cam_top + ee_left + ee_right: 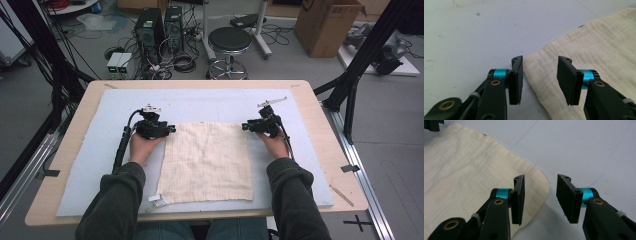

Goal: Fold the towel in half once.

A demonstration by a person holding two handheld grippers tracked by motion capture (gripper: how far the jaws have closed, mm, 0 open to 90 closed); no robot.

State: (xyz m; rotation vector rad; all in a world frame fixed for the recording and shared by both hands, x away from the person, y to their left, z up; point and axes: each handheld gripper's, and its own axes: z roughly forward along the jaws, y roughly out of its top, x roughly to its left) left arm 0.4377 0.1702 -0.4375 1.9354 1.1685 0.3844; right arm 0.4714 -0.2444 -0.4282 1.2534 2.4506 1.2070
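High view: the left gripper (171, 129) and right gripper (245, 126) sit at the cream cloth's (207, 162) far corners; their jaw gaps are hard to make out.

Left gripper view: jaws apart, unclenched, a cloth (584, 57) corner lying between them, its near part cut off.

Right gripper view: jaws parted, the cloth (469, 172) corner reaching past the left jaw into the gap.

A cream, crinkled cloth (207, 162) lies spread flat and roughly square in the middle of the bench, on its pale blue mat. Its far edge runs left to right; a small white tag sticks out at its near left corner.
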